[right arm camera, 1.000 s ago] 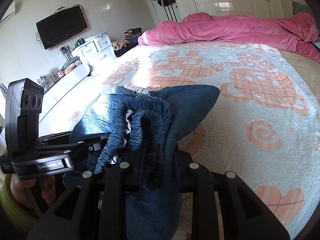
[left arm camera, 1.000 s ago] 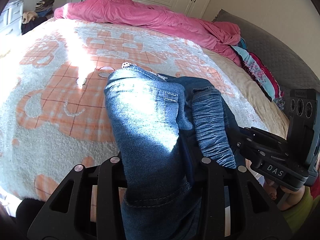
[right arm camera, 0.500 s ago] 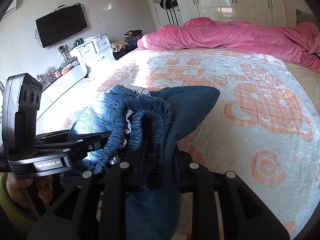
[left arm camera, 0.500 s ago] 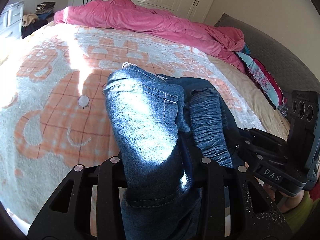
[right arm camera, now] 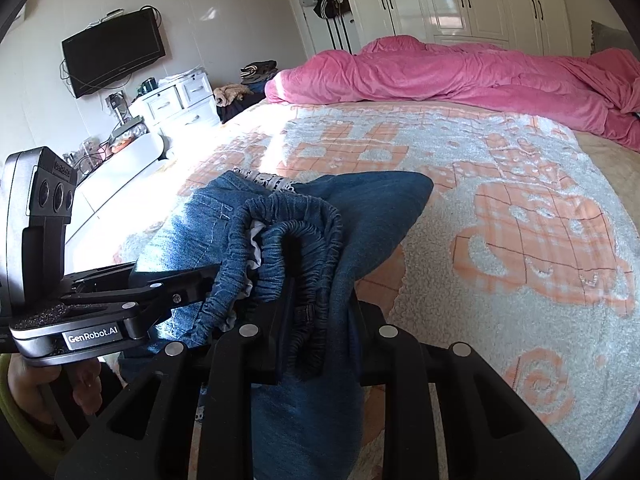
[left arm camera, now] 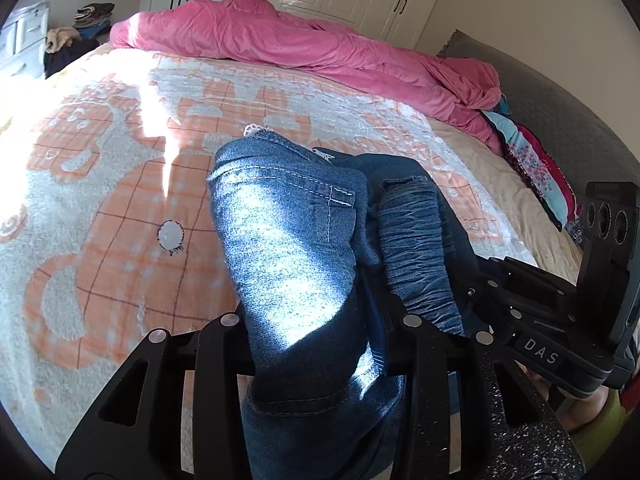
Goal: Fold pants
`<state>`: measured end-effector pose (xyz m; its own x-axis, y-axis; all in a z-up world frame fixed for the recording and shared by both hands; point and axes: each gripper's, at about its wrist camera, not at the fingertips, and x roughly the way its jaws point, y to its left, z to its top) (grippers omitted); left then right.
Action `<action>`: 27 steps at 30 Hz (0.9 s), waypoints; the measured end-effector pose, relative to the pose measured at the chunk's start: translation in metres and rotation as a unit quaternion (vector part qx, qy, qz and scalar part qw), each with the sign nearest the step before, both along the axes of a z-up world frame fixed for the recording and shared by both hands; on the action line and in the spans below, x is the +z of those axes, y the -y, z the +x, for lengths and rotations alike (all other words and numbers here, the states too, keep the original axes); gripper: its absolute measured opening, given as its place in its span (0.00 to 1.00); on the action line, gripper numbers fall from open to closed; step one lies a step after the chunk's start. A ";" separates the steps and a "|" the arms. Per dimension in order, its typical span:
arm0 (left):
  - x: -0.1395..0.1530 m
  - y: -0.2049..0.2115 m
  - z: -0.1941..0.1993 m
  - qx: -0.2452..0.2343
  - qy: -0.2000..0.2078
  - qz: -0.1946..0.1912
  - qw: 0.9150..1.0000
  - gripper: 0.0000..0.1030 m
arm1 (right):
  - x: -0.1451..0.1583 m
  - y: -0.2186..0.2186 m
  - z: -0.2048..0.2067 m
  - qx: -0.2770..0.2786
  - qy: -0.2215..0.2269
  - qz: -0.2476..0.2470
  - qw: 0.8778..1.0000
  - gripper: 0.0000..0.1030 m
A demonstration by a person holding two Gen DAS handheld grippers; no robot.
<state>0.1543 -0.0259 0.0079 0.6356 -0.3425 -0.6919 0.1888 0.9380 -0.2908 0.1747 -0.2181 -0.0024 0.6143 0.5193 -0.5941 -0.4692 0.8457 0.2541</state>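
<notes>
The blue denim pants [left arm camera: 292, 264] are bunched between both grippers, held above the bed. My left gripper [left arm camera: 320, 340] is shut on the pants, with denim draped over its fingers. My right gripper [right arm camera: 316, 344] is shut on the pants near the gathered elastic waistband [right arm camera: 288, 232]. In the left wrist view the right gripper [left arm camera: 560, 320] sits close on the right. In the right wrist view the left gripper [right arm camera: 80, 312] sits close on the left. The fingertips of both are hidden by cloth.
The bed is covered by a white and orange fleece blanket [left arm camera: 100, 200], which also shows in the right wrist view [right arm camera: 520, 220]. A pink duvet [left arm camera: 304, 48] lies across the far side. Folded clothes [left arm camera: 536, 168] lie at the right. White drawers [right arm camera: 176, 100] stand beside the bed.
Both grippers have risen a little with the pants in them, so the blanket looks farther below. The grips have not changed.
</notes>
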 end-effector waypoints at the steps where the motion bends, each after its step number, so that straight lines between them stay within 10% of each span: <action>1: -0.003 0.000 0.001 0.001 -0.002 0.001 1.000 0.29 | -0.002 -0.001 0.002 0.000 -0.004 -0.002 1.000 0.21; 14: -0.039 -0.005 0.015 0.009 -0.041 0.014 0.999 0.39 | -0.038 -0.003 0.016 -0.016 -0.058 -0.020 0.998 0.26; 27: -0.054 -0.013 0.014 0.016 -0.044 0.014 0.999 0.52 | -0.056 0.008 0.022 -0.049 -0.082 -0.037 0.995 0.54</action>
<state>0.1680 -0.0126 -0.0457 0.5826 -0.3035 -0.7540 0.1341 0.9509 -0.2791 0.1966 -0.2260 -0.0581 0.5522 0.4119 -0.7249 -0.3405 0.9050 0.2549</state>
